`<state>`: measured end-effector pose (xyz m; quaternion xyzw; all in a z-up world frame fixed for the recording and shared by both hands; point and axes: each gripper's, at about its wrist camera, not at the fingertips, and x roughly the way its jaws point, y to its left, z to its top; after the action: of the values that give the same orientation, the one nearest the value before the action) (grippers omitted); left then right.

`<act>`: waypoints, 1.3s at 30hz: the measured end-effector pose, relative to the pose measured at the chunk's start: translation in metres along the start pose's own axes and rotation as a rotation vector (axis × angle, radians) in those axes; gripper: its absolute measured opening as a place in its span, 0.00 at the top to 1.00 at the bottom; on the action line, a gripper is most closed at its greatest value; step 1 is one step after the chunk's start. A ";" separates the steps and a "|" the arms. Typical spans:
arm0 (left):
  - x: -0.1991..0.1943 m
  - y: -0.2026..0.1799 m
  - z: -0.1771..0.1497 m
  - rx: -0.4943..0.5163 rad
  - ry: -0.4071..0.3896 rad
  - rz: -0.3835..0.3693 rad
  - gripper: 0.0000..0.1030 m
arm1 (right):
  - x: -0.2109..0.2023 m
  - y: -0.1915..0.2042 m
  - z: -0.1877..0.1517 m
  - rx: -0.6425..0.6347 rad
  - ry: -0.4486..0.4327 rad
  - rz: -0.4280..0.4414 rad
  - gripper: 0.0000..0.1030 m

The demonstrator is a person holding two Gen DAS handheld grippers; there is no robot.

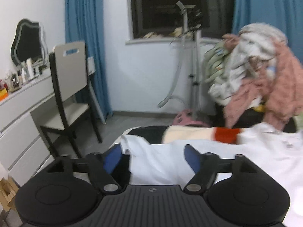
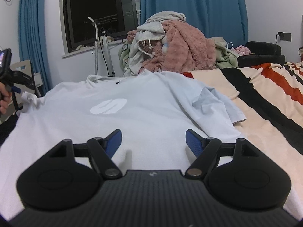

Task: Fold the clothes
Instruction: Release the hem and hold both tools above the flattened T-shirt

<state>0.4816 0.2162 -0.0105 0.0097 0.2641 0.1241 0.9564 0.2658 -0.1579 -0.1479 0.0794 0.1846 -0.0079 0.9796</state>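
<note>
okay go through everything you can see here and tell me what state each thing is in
T-shirt: spread flat on the bed, unfolded
Left gripper: open, at the shirt's edge
Right gripper: open, above the shirt
Clothes pile: heaped, unfolded
Curtains: drawn apart
Chair: empty

— What am I looking at on the bed?

— A white T-shirt (image 2: 136, 113), spread flat, front up; a pale oval logo on the chest; collar at the far end, hem nearest my right camera.

— Sleeves?

— The right-hand one lies out, creased, on the striped blanket; the left-hand one is bunched at the bed's edge; my left view is blurred.
</note>
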 end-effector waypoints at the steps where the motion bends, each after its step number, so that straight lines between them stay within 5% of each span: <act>1: -0.010 -0.001 -0.001 0.000 -0.005 -0.009 0.24 | -0.003 0.000 0.002 -0.003 -0.006 0.006 0.26; 7: -0.128 -0.027 -0.028 0.012 -0.054 -0.141 0.12 | -0.031 0.001 0.013 -0.028 -0.053 0.026 0.26; 13: -0.239 -0.073 -0.088 0.062 -0.052 -0.240 0.10 | -0.070 -0.003 0.023 -0.050 -0.095 0.049 0.26; 18: -0.302 -0.085 -0.143 -0.013 0.002 -0.325 0.09 | -0.101 -0.012 0.027 -0.043 -0.055 0.085 0.26; 24: -0.339 -0.084 -0.201 0.030 -0.020 -0.299 0.09 | -0.125 -0.013 0.025 -0.123 -0.086 0.063 0.26; 39: -0.336 -0.063 -0.197 0.030 -0.060 -0.271 0.06 | -0.078 -0.049 0.050 0.044 -0.036 0.027 0.26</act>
<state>0.1173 0.0647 -0.0162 -0.0082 0.2362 -0.0106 0.9716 0.2089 -0.2154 -0.0816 0.1034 0.1656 0.0001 0.9808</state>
